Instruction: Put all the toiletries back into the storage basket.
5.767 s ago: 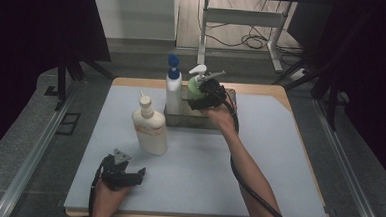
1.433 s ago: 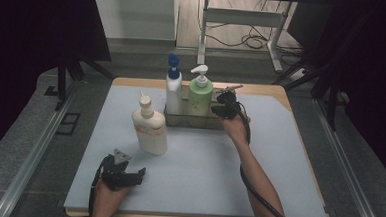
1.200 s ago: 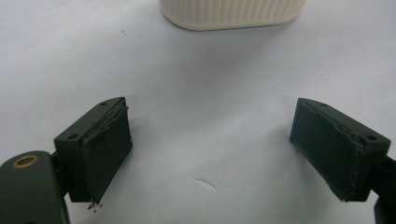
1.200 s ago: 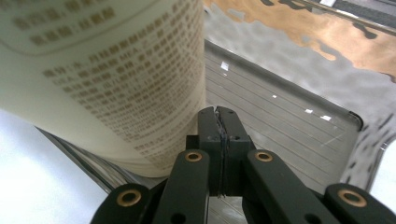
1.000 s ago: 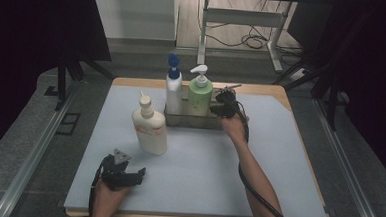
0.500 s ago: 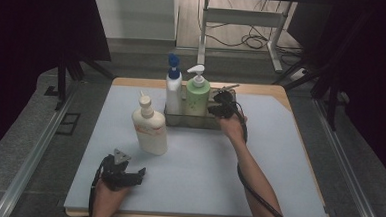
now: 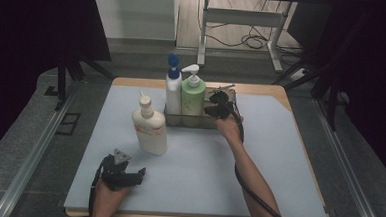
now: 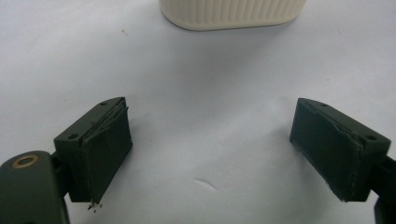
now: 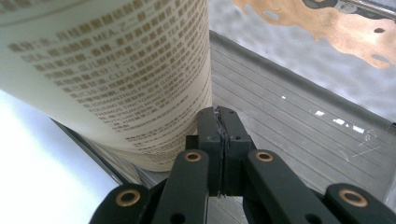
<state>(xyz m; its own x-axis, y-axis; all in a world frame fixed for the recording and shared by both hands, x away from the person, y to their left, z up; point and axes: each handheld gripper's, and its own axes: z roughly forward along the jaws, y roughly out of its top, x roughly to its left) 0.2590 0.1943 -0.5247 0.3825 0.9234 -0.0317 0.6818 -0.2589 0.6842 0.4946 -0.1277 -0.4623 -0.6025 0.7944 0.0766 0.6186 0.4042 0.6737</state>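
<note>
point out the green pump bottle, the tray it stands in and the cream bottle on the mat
green pump bottle (image 7: pixel 192 96), high view, middle of its body
tray (image 7: pixel 194 121), high view, its front wall
cream bottle (image 7: pixel 150 130), high view, middle of its body

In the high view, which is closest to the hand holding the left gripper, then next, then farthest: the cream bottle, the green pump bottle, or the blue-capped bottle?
From the left gripper, near the table's front edge:
1. Cream bottle, standing alone on the mat, just beyond the gripper.
2. Blue-capped bottle, at the left end of the tray.
3. Green pump bottle, in the tray to its right; these two are nearly a tie.
</note>
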